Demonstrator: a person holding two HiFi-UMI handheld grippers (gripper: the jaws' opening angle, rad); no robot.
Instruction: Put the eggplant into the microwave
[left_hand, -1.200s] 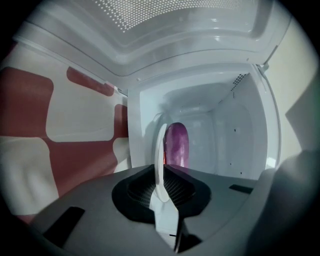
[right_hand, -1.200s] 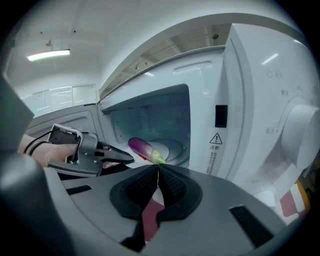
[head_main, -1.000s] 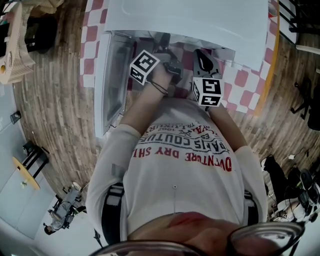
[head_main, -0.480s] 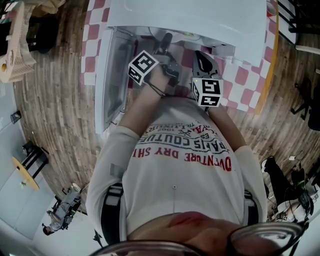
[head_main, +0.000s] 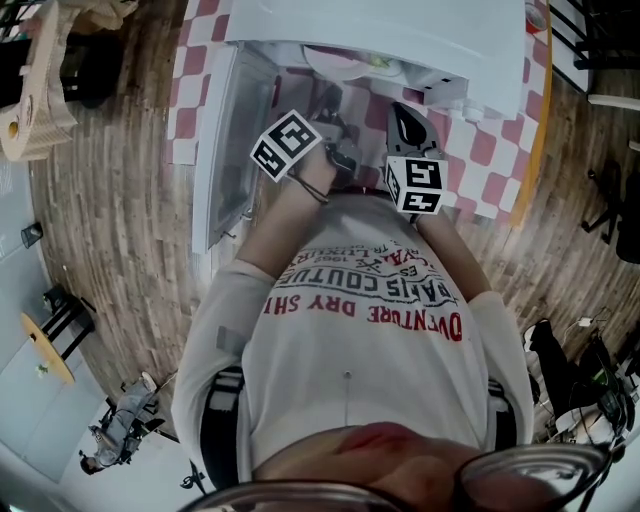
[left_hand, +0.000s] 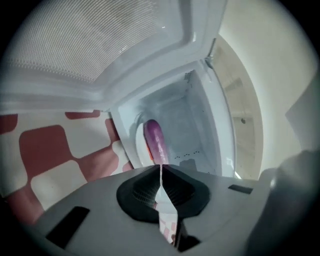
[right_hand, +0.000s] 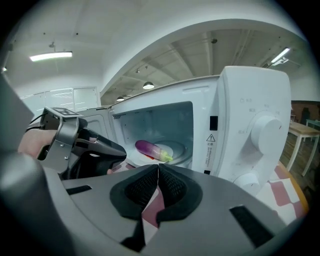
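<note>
Closing door (head_main: 225, 150) comes next: eggplant (right_hand: 150, 149) lies inside microwave (right_hand: 250, 120); left tongs (left_hand: 160, 170) just clenched empty, right tongs (right_hand: 158, 169) clenched empty; withdraw straight.

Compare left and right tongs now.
The left tongs face the eggplant end-on, beside the open door; the right tongs see it side-on, from the knob side. The left cube is tilted, the right cube squarer. The left tongs just closed, on nothing. Both are shut, empty, aimed into the microwave.

Red print on shirt (head_main: 365, 330) (seen upside down): "DVENTURE DRY SHI". On microwave (right_hand: 252, 125), warning-triangle label (right_hand: 211, 138), wording illegible.
</note>
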